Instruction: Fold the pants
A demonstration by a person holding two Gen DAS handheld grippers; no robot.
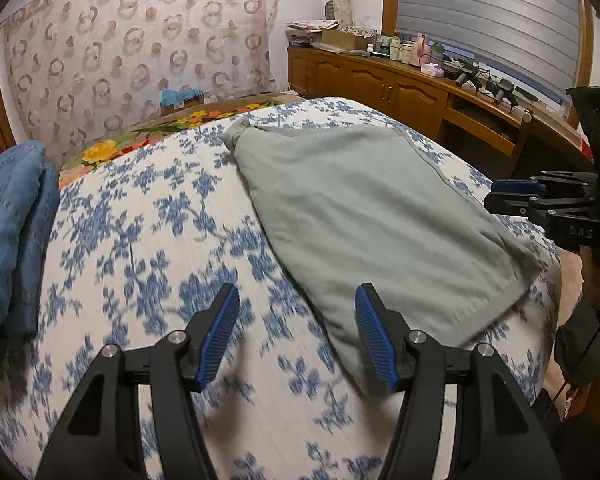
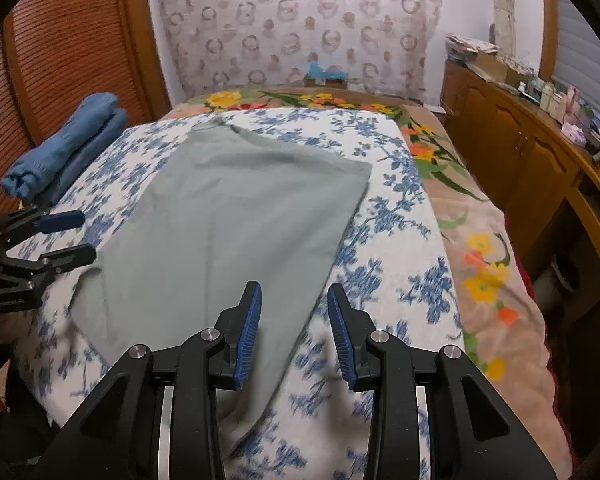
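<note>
Grey-green pants [image 1: 372,208] lie folded flat on the blue-flowered bedsheet [image 1: 140,220]. My left gripper [image 1: 297,292] hovers open over the sheet at the pants' near left edge, with nothing between its blue pads. In the right wrist view the pants [image 2: 228,220] stretch away from me. My right gripper [image 2: 294,292] stands open just above their near right edge, its pads touching nothing. Each gripper shows in the other's view: the right gripper [image 1: 494,195] at the far right, the left gripper [image 2: 87,235] at the left beside the pants.
A folded blue denim garment [image 1: 12,220] [image 2: 64,144] lies at the bed's left side. A flowered blanket [image 2: 492,280] covers the right edge. A wooden cabinet [image 1: 380,84] [image 2: 520,148] with small items runs along the right wall. A patterned cloth [image 2: 300,20] hangs behind the bed.
</note>
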